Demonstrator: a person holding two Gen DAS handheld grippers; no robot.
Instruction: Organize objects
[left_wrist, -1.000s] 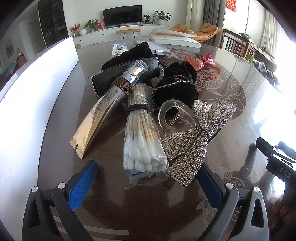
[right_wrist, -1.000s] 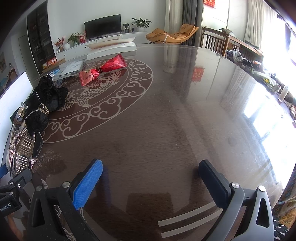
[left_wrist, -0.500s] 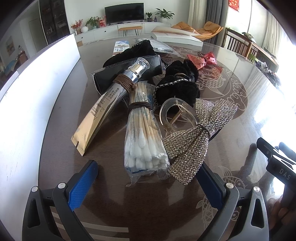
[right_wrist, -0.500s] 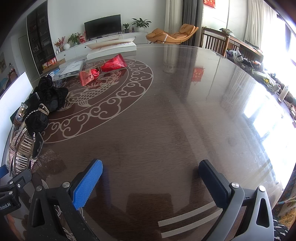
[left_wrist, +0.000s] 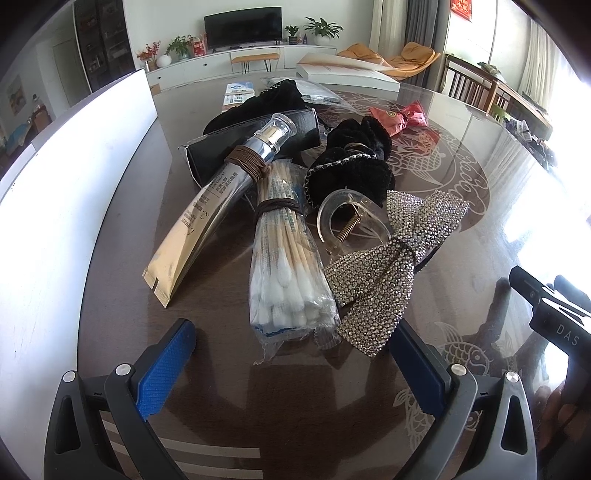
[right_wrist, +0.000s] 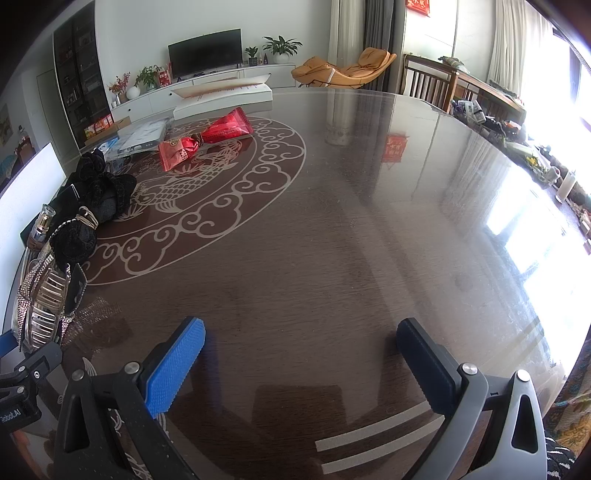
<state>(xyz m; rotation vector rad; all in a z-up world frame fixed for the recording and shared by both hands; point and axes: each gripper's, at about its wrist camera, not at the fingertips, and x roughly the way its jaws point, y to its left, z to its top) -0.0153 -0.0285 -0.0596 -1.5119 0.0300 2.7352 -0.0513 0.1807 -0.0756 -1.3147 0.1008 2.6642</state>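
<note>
In the left wrist view my left gripper (left_wrist: 291, 354) is open and empty just in front of a pile on the dark table. A bag of cotton swabs (left_wrist: 286, 266) lies nearest, between the fingers' line. A gold cream tube (left_wrist: 207, 218) lies to its left. A rhinestone bow (left_wrist: 391, 258) and a clear claw clip (left_wrist: 347, 221) lie to its right, black scrunchies (left_wrist: 351, 170) and a black box (left_wrist: 255, 140) behind. My right gripper (right_wrist: 301, 354) is open and empty over bare table; the pile (right_wrist: 55, 258) shows at its far left.
A white board (left_wrist: 74, 177) runs along the table's left side. Red packets (right_wrist: 207, 136) and a white box (right_wrist: 225, 96) lie at the table's far part. The right gripper's body (left_wrist: 554, 317) shows at the right edge of the left wrist view. Chairs stand beyond the table.
My left gripper has edged slightly forward and lower toward the cotton swabs. The right gripper has not moved.
</note>
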